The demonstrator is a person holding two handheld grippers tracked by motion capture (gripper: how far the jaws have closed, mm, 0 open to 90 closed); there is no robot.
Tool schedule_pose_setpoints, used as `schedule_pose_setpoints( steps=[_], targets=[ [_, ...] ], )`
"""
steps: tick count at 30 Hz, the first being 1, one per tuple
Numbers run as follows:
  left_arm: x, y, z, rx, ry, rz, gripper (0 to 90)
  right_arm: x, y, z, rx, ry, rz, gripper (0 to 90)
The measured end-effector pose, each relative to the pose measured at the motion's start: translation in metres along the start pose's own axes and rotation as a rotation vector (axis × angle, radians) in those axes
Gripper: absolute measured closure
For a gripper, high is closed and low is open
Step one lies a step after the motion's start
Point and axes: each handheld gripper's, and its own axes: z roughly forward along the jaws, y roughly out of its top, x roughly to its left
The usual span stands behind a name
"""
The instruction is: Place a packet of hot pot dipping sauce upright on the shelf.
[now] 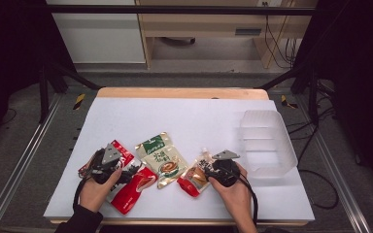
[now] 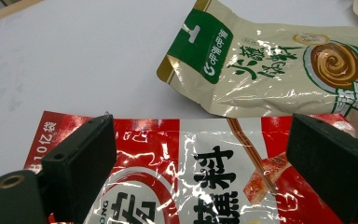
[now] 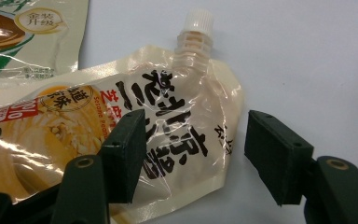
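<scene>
1. White sheeting covers my desk (image 1: 184,116), and everything lies on its near half.
2. Clear plastic tub (image 1: 267,141) sits at the right edge of the desk, well apart from the pouches.
3. Red pouch (image 1: 131,187) lies flat at the near left; in the left gripper view it runs under both jaws, its white and black lettering between them.
4. Cream and green pouch (image 1: 162,158) lies in the middle, just beside the red pouch and overlapping its far edge.
5. Spouted pouch (image 1: 196,177), cream with a red bottom, lies near right, its white cap (image 3: 196,19) pointing away from me.
6. My left hand-held gripper (image 1: 108,162) rests over the red pouch with its jaws spread wide, holding nothing.
7. My right hand-held gripper (image 1: 218,167) is partly open at the spouted pouch: the left jaw lies over the film, the right jaw stands off the pouch's edge on bare desk, so nothing is clamped.
</scene>
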Motion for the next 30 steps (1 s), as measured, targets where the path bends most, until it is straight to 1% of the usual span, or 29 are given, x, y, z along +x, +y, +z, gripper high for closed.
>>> schedule_pose_setpoints(
  steps=[1, 2, 3, 6, 8, 9, 10, 11, 12, 13, 15, 16, 18, 20, 21, 23, 25, 26, 27, 28, 29, 30],
  targets=[
    [0.000, 0.000, 0.000, 0.000, 0.000, 0.000, 8.6, 0.000, 0.000, 0.000, 0.000, 0.000, 0.000, 39.1],
    [0.000, 0.000, 0.000, 0.000, -0.001, 0.000, 8.6, -0.001, -0.001, 0.000, -0.002, 0.011, 0.013, 39.7],
    [-0.001, 0.000, 0.000, 0.001, 0.001, 0.003, 8.6, -0.003, -0.002, 0.000, -0.004, 0.034, 0.035, 42.7],
    [-0.001, 0.000, 0.001, 0.002, 0.000, 0.005, 8.7, -0.001, -0.001, 0.000, -0.005, 0.038, 0.014, 48.2],
    [-0.001, 0.000, 0.000, 0.001, 0.001, 0.004, 8.7, 0.000, -0.001, -0.001, 0.002, 0.044, 0.008, 56.2],
    [-0.001, 0.000, 0.000, 0.001, 0.000, 0.004, 8.8, 0.000, -0.001, -0.001, 0.001, 0.042, -0.007, 59.4],
    [-0.001, 0.000, 0.000, 0.001, 0.000, 0.004, 8.8, 0.000, -0.001, -0.001, 0.004, 0.043, -0.012, 63.9],
    [-0.001, 0.001, 0.001, 0.001, -0.001, 0.004, 8.8, 0.001, -0.001, -0.002, 0.006, 0.032, -0.023, 69.2],
    [-0.001, 0.001, 0.001, 0.002, -0.002, 0.005, 8.8, 0.001, 0.000, -0.003, 0.006, 0.022, -0.048, 74.0],
    [-0.001, 0.001, 0.001, 0.003, -0.004, 0.005, 8.8, 0.001, 0.000, -0.003, 0.006, 0.019, -0.051, 77.6],
    [-0.001, 0.001, 0.001, 0.003, -0.008, 0.007, 8.9, 0.001, 0.002, -0.007, -0.008, 0.022, -0.060, 84.1],
    [-0.001, 0.001, 0.000, 0.002, -0.009, 0.008, 9.2, 0.000, 0.003, -0.009, -0.018, 0.028, -0.068, 85.8],
    [-0.002, 0.002, -0.001, -0.002, -0.012, 0.011, 9.6, 0.003, 0.005, -0.013, -0.032, 0.030, -0.091, 87.8],
    [-0.003, 0.004, -0.004, -0.012, -0.017, 0.017, 9.9, 0.007, 0.008, -0.020, -0.059, 0.036, -0.142, 88.3],
    [-0.003, 0.005, -0.005, -0.018, -0.017, 0.019, 10.2, 0.008, 0.010, -0.024, -0.074, 0.039, -0.154, 88.4],
    [-0.005, 0.007, -0.008, -0.031, -0.033, 0.022, 11.1, 0.010, 0.015, -0.032, -0.095, 0.043, -0.178, 88.6],
    [-0.006, 0.011, -0.011, -0.042, -0.048, 0.031, 11.5, 0.011, 0.018, -0.039, -0.125, 0.060, -0.193, 88.8],
    [-0.006, 0.011, -0.011, -0.042, -0.048, 0.031, 11.6, 0.011, 0.020, -0.042, -0.137, 0.066, -0.202, 88.8],
    [-0.009, 0.015, -0.014, -0.047, -0.068, 0.045, 11.7, 0.013, 0.022, -0.046, -0.146, 0.077, -0.206, 88.9],
    [-0.009, 0.015, -0.014, -0.047, -0.068, 0.045, 12.0, 0.013, 0.022, -0.046, -0.146, 0.077, -0.206, 88.9],
    [-0.010, 0.018, -0.015, -0.046, -0.088, 0.058, 12.9, 0.016, 0.026, -0.051, -0.165, 0.089, -0.236, 89.0],
    [-0.013, 0.024, -0.019, -0.064, -0.111, 0.052, 14.2, 0.017, 0.028, -0.053, -0.171, 0.094, -0.247, 89.0]
  ],
)
